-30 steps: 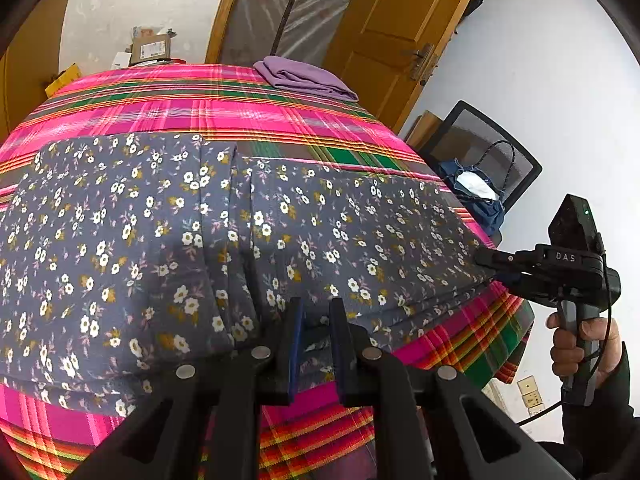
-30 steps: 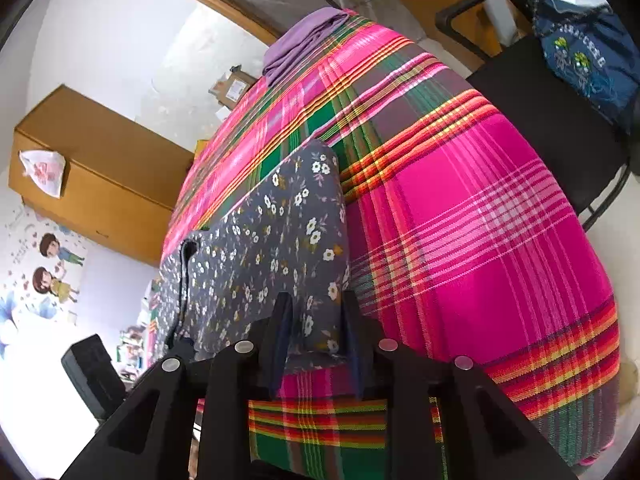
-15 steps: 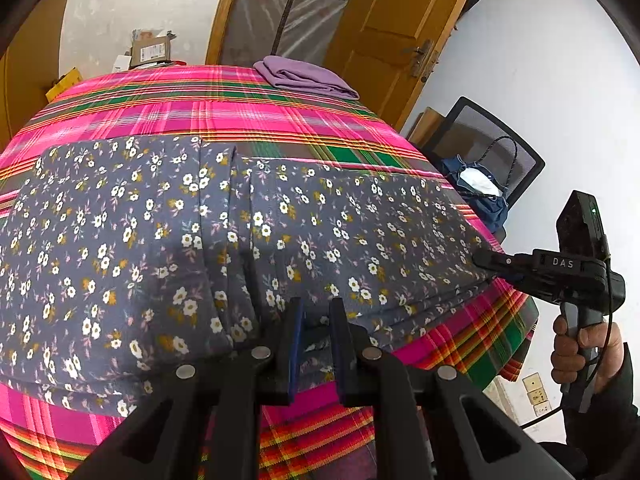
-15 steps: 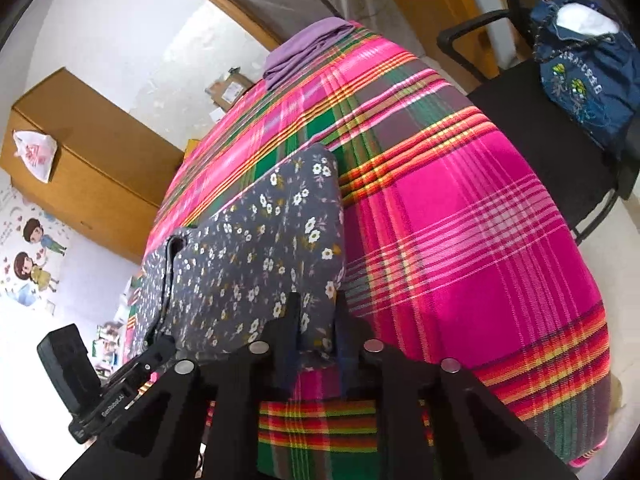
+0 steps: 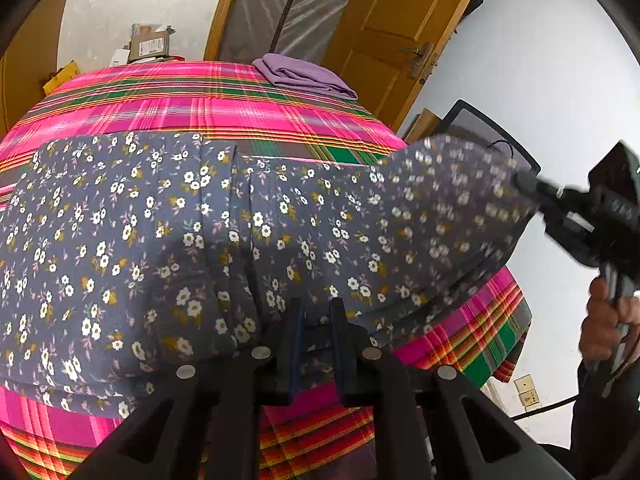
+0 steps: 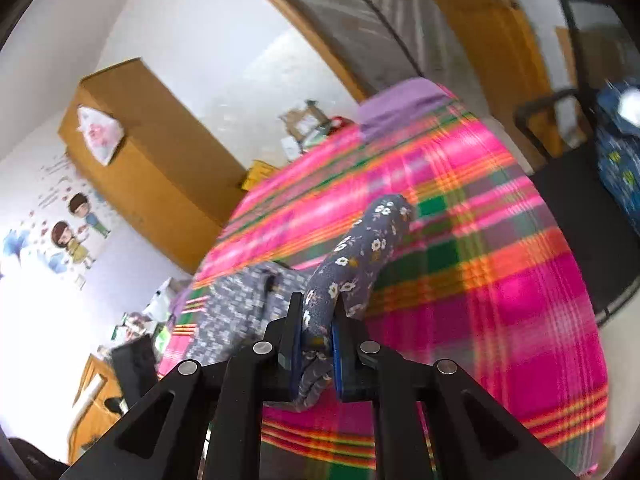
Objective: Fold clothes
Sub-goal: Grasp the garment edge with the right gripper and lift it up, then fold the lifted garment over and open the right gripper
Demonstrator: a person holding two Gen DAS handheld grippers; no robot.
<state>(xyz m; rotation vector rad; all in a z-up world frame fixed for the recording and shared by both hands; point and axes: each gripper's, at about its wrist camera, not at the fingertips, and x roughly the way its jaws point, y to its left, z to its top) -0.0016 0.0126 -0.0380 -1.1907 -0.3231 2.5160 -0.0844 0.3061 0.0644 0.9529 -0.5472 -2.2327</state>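
Observation:
A grey floral garment (image 5: 160, 240) lies spread on the pink plaid bed cover (image 5: 180, 96). My left gripper (image 5: 316, 312) is shut on the garment's near hem, low on the bed. At the right of the left wrist view, my right gripper (image 5: 524, 184) holds the garment's right end lifted off the bed. In the right wrist view that gripper (image 6: 316, 316) is shut on a bunched strip of the floral garment (image 6: 360, 248), which rises from the bed cover (image 6: 500, 280).
A folded purple cloth (image 5: 304, 76) lies at the bed's far edge. A black chair (image 6: 576, 184) with a blue bag (image 6: 618, 152) stands right of the bed. A wooden door (image 5: 404, 32) and a wooden cabinet (image 6: 132, 152) stand behind.
The right gripper has lifted the garment's right end off the bed and swung it up and toward the left. The left gripper keeps its hold on the near hem.

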